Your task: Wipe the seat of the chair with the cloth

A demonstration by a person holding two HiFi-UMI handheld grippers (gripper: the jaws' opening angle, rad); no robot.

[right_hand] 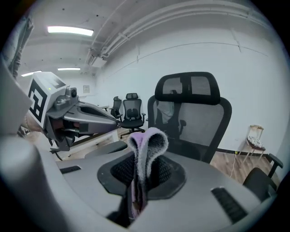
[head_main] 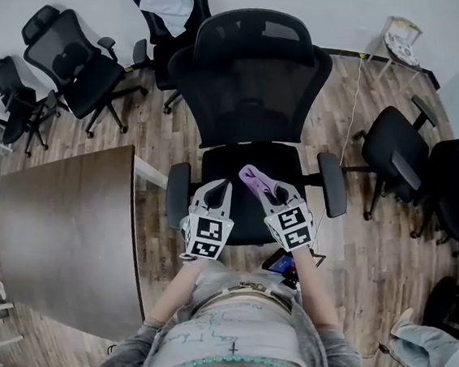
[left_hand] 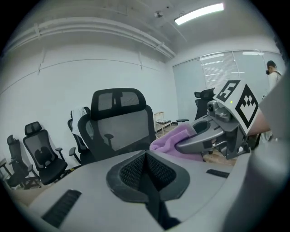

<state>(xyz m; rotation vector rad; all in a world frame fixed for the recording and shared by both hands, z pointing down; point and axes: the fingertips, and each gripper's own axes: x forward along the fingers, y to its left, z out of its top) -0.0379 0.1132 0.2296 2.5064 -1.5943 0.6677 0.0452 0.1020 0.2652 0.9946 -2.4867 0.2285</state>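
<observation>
Head view is showing the left gripper [head_main: 219,187] and right gripper [head_main: 273,195] hovering over the seat [head_main: 244,157] of the chair [head_main: 253,75], with the cloth [head_main: 252,176] near the seat's middle. Wiping is seemingly just beginning. Left gripper view is showing jaws pressed together on nothing. Right gripper view is showing jaws clamping the folded cloth. Armrests [head_main: 332,184] are flanking the seat, and a table [head_main: 61,234] is crowding the chair's left.

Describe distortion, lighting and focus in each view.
Head view: even light, edges bowed, chair sharp. Left gripper view: fisheye with black corners, ceiling lamp blown out, jaws softly blurred. Right gripper view: same fisheye, cloth fairly crisp.
</observation>
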